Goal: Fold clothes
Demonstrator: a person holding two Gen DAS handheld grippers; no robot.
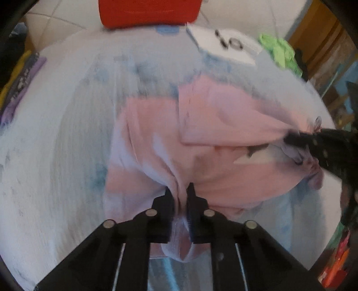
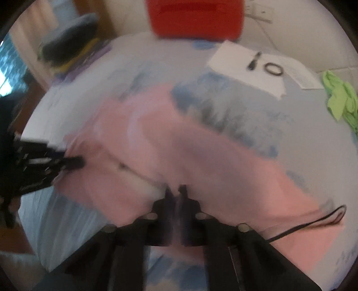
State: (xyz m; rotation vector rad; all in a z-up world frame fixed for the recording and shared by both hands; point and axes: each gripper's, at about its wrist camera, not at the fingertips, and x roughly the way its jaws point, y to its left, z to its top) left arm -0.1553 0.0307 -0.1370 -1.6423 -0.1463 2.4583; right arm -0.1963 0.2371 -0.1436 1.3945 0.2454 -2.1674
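Across the middle of both views, a table (image 1: 56, 138) under a pale blue-and-white cloth is filling most of the frame. Lying on it, from the centre out toward 3 o'clock in the left wrist view, a pink garment (image 1: 214, 125) is sitting partly folded, one flap doubled over the rest.

At 12 o'clock, beyond the table's far edge, a red box (image 1: 148, 12) is showing. At 9 o'clock a stack of folded clothes (image 1: 20, 87) in purple and yellow is resting near the table's rim. Toward 1 o'clock a white sheet of paper (image 1: 226, 47) is lying flat, with a small black ring (image 1: 236, 43) on top of it, and just past it a crumpled green cloth (image 1: 282, 53) is sitting.

At 6 o'clock the left gripper (image 1: 180, 192) is pinching a bunched fold of the garment, its jaws nearly together on the fabric. The right gripper (image 2: 175, 190) is likewise clamping pink fabric at the garment's near edge, jaws drawn close. A thin black cable (image 2: 313, 223) is trailing over the garment at 4 o'clock in the right wrist view.
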